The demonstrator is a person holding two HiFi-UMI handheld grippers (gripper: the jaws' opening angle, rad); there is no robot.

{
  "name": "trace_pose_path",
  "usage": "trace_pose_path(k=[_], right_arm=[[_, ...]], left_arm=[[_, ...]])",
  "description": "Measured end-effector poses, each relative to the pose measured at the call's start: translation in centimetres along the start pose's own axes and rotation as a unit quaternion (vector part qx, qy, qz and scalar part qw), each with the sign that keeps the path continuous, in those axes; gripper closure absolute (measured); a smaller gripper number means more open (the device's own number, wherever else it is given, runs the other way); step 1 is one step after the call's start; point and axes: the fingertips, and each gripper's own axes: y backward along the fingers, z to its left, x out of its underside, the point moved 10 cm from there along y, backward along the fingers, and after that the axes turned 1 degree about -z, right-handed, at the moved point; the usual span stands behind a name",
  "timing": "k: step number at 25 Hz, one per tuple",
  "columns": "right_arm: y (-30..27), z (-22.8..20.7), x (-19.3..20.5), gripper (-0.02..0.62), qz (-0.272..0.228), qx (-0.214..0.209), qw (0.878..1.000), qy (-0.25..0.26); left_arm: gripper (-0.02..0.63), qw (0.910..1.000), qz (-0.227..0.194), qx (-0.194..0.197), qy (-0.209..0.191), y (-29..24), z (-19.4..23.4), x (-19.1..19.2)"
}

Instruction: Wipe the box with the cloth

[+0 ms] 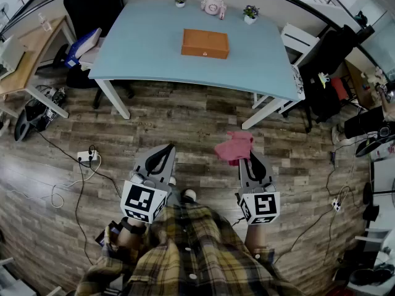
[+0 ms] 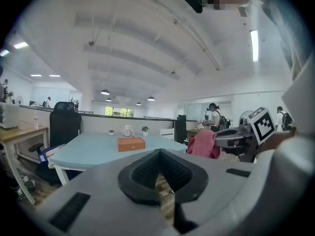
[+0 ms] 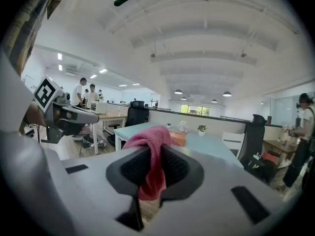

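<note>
An orange box (image 1: 205, 43) lies flat near the middle of a light blue table (image 1: 148, 54), well ahead of both grippers; it also shows small in the left gripper view as the box (image 2: 131, 144) and partly behind the cloth as the box (image 3: 178, 138). My right gripper (image 1: 252, 159) is shut on a pink cloth (image 1: 234, 147), which bunches above the jaws and hangs below them as the cloth (image 3: 153, 156). My left gripper (image 1: 163, 155) is shut with nothing in it, its jaws pressed together. Both hover over the wooden floor, short of the table.
At the table's far edge stand two small potted plants (image 1: 250, 13) and a pale round clock (image 1: 213, 5). A black office chair (image 1: 92, 8) and a wooden desk (image 1: 24, 57) stand left, a white chair (image 1: 302, 42) and bags right. Cables and a power strip (image 1: 86, 156) lie on the floor.
</note>
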Motion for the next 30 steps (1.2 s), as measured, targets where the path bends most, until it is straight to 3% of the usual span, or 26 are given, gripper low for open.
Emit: trace_pose_path(k=[13,21,30], right_arm=[[2.8,-2.2,1.7,0.537,-0.015,-0.01,0.999,-0.029],[2.2,-2.4,2.7,0.537,-0.012,-0.022,0.999,-0.042],[-2.8,-3.2,2.3,0.537,0.002,-0.022,0.999,-0.043]], left_arm=[[0.612,0.9997,-0.006,-0.021,-0.006,-0.1,-3.3,0.3],[0.504,0.9996,0.001,-0.027,-0.003,-0.3,-3.5,0.9],[0.427,0.9997,0.009,-0.022,0.01,-4.2,0.8,0.9]])
